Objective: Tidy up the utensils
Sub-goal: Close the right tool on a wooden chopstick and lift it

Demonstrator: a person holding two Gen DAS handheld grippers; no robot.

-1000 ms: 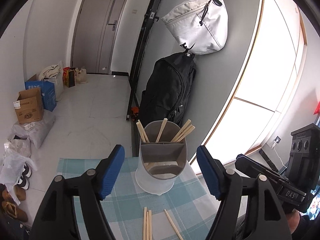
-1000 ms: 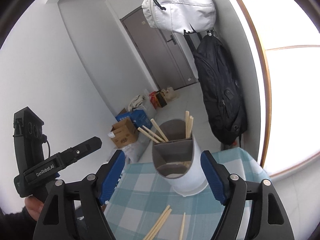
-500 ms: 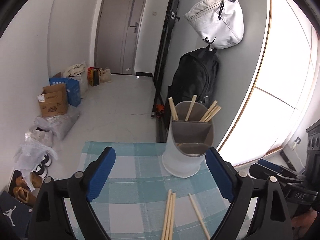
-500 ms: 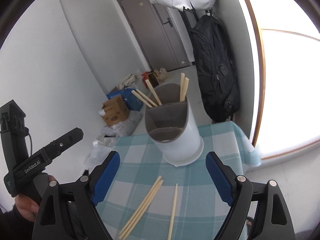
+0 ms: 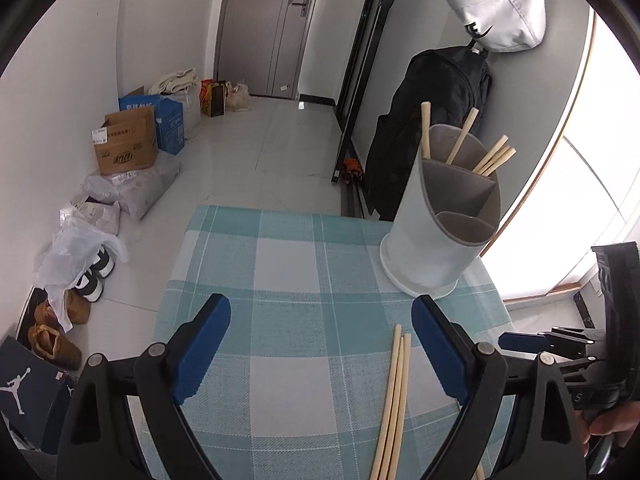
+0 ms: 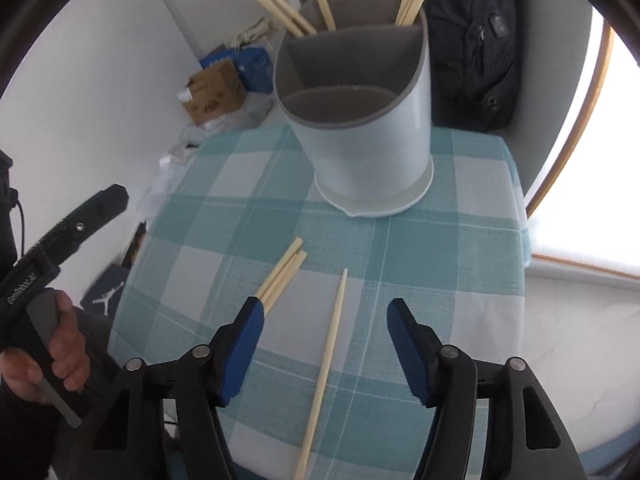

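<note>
A white utensil holder [image 5: 440,220] with grey dividers stands at the far right of the checked cloth and holds several wooden chopsticks [image 5: 490,156] upright; it also shows in the right wrist view [image 6: 360,120]. A loose pair of chopsticks [image 5: 394,392] lies on the cloth, also in the right wrist view [image 6: 282,276]. A single chopstick [image 6: 326,364] lies beside them. My left gripper [image 5: 320,344] is open and empty above the cloth. My right gripper [image 6: 326,344] is open and empty, straddling the single chopstick from above.
The small table wears a teal checked cloth [image 5: 288,264] with edges close on all sides. Beyond it are a black backpack [image 5: 420,132], a white bag [image 5: 496,4], cardboard boxes [image 5: 124,148] and shoes [image 5: 52,332] on the floor.
Both grippers have tilted down and moved closer to the table. The right gripper has come low over the loose chopsticks. The holder now sits further right in the left view.
</note>
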